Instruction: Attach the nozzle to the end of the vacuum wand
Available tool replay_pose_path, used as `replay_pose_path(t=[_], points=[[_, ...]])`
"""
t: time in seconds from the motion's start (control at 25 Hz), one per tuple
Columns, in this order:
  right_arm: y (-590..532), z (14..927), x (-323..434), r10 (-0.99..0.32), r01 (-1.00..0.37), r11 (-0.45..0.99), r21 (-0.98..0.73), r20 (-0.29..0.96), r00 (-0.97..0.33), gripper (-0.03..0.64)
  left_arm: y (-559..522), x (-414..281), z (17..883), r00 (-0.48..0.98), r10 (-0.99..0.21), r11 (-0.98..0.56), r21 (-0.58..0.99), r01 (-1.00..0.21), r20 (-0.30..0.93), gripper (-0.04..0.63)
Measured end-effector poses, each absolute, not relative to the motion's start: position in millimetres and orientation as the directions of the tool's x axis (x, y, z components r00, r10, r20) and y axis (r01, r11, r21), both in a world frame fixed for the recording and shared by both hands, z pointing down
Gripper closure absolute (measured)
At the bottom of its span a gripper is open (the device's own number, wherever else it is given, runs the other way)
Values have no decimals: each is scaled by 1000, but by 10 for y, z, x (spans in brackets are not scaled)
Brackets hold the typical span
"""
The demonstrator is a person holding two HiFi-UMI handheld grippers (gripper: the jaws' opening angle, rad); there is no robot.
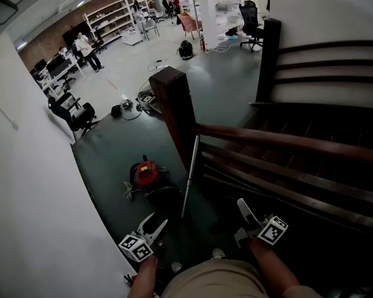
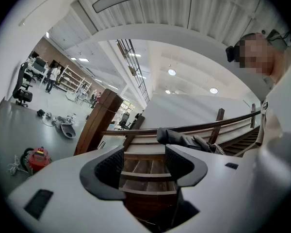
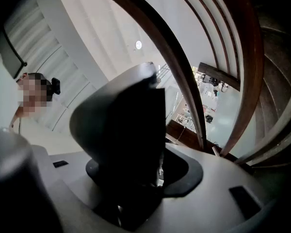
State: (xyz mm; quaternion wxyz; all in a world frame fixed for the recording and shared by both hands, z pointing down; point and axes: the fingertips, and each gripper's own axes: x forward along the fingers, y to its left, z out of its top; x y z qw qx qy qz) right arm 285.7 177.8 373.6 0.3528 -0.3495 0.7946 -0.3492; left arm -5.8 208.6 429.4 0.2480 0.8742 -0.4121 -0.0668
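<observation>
A slim silver vacuum wand (image 1: 189, 179) leans upright against the dark wooden newel post (image 1: 177, 110). The red canister vacuum (image 1: 147, 174) sits on the grey floor just left of the wand, and also shows as a vacuum (image 2: 36, 158) low at the left of the left gripper view. My right gripper (image 1: 242, 222) is shut on a dark grey nozzle (image 3: 121, 130), which fills the space between its jaws. That nozzle (image 2: 177, 138) also appears ahead in the left gripper view. My left gripper (image 1: 154, 227) is open and holds nothing. It hangs below the vacuum, with the stair treads showing between its jaws.
Dark wooden stairs with curved handrails (image 1: 286, 140) fill the right side. A white wall (image 1: 25, 197) runs along the left. A black office chair (image 1: 74, 113) and cables lie on the floor beyond. People and shelves stand far back in the hall.
</observation>
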Motion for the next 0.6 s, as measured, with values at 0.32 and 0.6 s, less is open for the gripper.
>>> replay_pose_path(t=[0.32,0.6], points=[[1760,3665,2936,-790,-317,528,-788,-318,-525,408,2065,106,4249,653,-752,-538,486,-689,94,337],[1760,3695,3109,-799,-250,499,-830,-329,-504,408,2108,270,4282,659,-744,-537,492,-686,107,337]])
